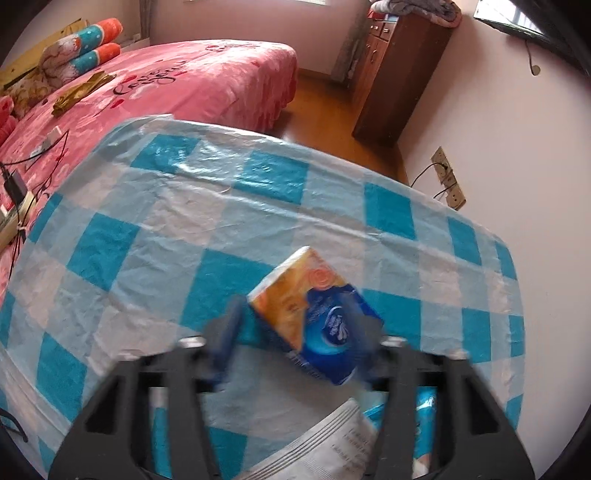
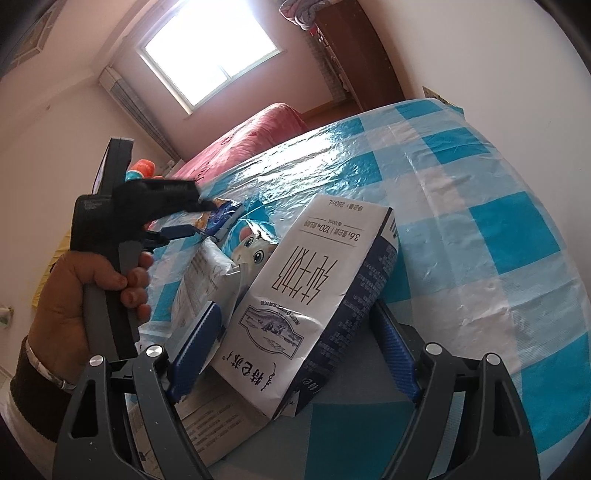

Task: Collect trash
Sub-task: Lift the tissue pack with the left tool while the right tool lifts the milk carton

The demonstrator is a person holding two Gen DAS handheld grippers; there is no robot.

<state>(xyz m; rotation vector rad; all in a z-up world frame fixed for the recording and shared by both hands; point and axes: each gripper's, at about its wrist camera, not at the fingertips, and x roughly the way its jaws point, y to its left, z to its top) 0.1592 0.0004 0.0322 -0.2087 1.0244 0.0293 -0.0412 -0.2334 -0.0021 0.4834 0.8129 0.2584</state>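
Glossy crinkled plastic tablecloth point(image 1: 258, 206), matt paper milk carton point(image 2: 295, 295), shiny plastic-wrapped tissue pack point(image 1: 317, 314).

My tally, item by item:

- Table point(image 1: 155, 206) with a blue-and-white checked cover: one.
- Grippers: two, the left gripper point(image 1: 295, 314) and the right gripper point(image 2: 295, 310).
- Hand point(image 2: 92, 288) in view: one.
- Tissue pack point(image 1: 317, 306), orange and blue: one.
- Milk carton point(image 2: 303, 295), white with navy sides, toward the table's near edge: one.
- Packet with a cartoon animal point(image 2: 255, 247): one.
- White printed wrappers point(image 2: 207, 280): at least one; I cannot separate any others.
- Bed point(image 1: 207, 81), pink cover: one.
- Bolster pillows point(image 1: 99, 33), orange and teal: two.
- Wardrobe point(image 1: 399, 74): one.
- Window point(image 2: 210, 55): one.
- Wall sockets point(image 1: 441, 162): two.
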